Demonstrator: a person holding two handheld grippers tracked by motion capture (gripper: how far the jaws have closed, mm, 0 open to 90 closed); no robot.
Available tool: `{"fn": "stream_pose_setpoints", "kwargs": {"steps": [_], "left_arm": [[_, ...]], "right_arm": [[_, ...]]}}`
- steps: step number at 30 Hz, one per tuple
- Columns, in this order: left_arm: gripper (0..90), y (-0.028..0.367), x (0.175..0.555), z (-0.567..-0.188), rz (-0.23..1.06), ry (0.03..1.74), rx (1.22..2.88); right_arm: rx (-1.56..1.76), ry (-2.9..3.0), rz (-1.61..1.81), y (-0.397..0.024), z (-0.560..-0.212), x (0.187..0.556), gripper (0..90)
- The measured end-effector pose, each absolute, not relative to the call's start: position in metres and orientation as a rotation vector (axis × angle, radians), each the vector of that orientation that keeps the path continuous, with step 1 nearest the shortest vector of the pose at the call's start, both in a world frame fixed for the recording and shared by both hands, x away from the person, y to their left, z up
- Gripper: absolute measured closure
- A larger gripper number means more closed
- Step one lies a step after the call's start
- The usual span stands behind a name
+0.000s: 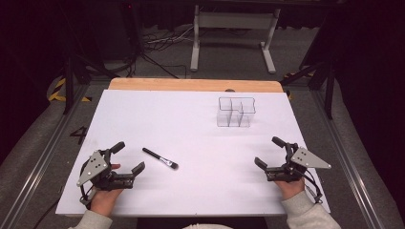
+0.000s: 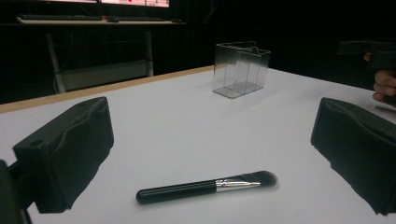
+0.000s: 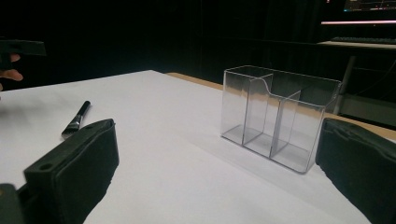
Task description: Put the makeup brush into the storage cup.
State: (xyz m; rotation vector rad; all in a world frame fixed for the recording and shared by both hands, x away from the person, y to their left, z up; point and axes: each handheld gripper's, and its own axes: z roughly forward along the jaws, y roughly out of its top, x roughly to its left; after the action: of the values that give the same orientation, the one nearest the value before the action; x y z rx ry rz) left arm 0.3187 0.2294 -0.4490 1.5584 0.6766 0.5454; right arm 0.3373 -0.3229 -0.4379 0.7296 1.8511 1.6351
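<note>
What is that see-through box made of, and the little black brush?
The box looks like clear hard plastic, maybe acrylic: you see the table straight through its glossy walls and dividers. The brush seems to have a smooth black handle, likely plastic or painted wood, a shiny silver metal-looking collar, and soft dark bristles.

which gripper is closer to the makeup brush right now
Left. The left gripper sits just beside the makeup brush, jaws open toward it. The right gripper is far across the table, also open.
</note>
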Motion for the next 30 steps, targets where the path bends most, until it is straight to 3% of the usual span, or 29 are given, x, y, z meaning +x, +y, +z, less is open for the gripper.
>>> {"fn": "stream_pose_setpoints", "kwargs": {"steps": [4, 16, 30], "left_arm": [[0.1, 0.231, 0.321, -0.447, 0.460, 0.656, 1.500], [0.4, 0.230, 0.323, -0.444, 0.491, 0.620, 1.465], [1.8, 0.223, 0.334, -0.423, 0.494, 0.590, 1.577]], "right_arm": [[0.722, 1.856, 1.627, -0.322, -0.437, 0.337, 0.0], [0.729, 1.865, 1.621, -0.323, -0.436, 0.337, 0.0], [0.767, 1.862, 1.624, -0.327, -0.436, 0.341, 0.0]]}}
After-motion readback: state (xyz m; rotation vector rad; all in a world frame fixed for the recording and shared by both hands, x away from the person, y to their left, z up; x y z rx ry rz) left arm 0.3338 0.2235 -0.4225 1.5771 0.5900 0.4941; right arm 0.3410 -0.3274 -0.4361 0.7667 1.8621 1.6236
